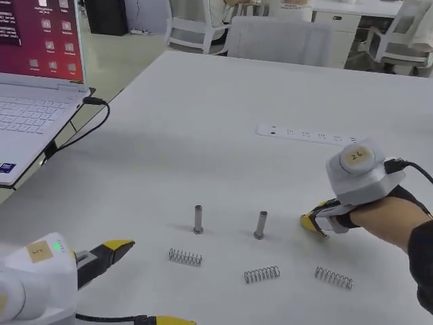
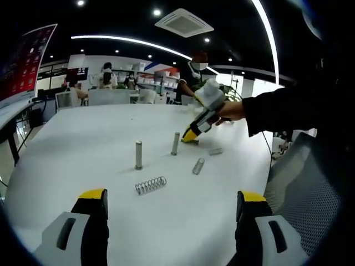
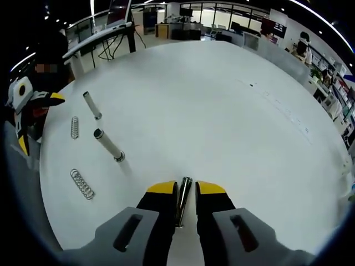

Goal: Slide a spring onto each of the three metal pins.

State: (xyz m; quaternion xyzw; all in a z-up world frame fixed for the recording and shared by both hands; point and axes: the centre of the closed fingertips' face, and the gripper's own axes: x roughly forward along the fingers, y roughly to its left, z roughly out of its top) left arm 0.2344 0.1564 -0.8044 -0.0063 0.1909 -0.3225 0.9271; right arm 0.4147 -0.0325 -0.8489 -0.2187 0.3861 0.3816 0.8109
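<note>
Steel pin (image 3: 183, 195) pinched in my right gripper (image 1: 314, 221), apparently to stand it beside two upright pins (image 1: 198, 219); left gripper (image 2: 173, 195) fingers (image 2: 93, 196) gape empty.

The left gripper (image 2: 172, 195) hovers low at the near left, its 2 jaws spread wide. The right gripper (image 3: 186, 188), held in a dark-sleeved hand (image 1: 379, 215), is clamped on a pin (image 3: 183, 202).
</note>
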